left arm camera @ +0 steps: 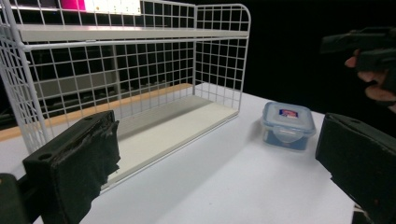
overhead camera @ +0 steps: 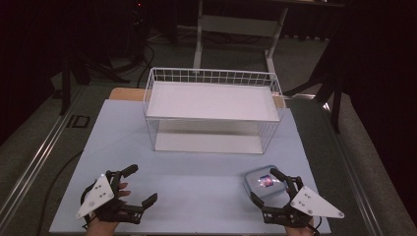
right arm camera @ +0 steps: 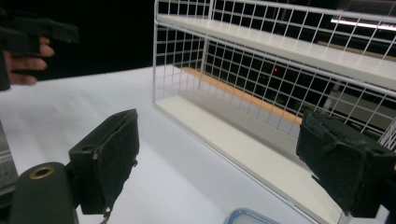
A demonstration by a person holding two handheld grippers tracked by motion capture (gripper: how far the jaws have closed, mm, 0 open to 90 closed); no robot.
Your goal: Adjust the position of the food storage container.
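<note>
A small clear plastic food container with a snap-lock lid (overhead camera: 266,183) is seen on the pale table (overhead camera: 196,191), near the front right corner as the person faces it, well in front of the white wire shelf rack (overhead camera: 212,114) and apart from it. The right hand-held gripper (overhead camera: 274,188) is placed directly at this container: in the high view its two jaws are spread wide and appear to reach along either side of the box, one toward the near left edge and one over the far right corner, though contact cannot be confirmed. In the right gripper view the jaws are shown wide apart with nothing between the pads, and only the rim of the container (right arm camera: 250,216) is caught at the bottom edge, so the box is judged to lie just below and slightly short of the jaw tips. The left hand-held gripper (overhead camera: 139,186) is held at the front left of the table, well apart from the container, its jaws likewise spread and empty; from its own view the box (left arm camera: 286,125) is seen across the table toward the right, with the latch tab facing that camera. The container is roughly square with rounded corners, so no strong long axis is offered, and either pair of opposite sides could be taken. The right hand is clearly the nearer one, and a short lowering and closing would be called for to take the box.
</note>
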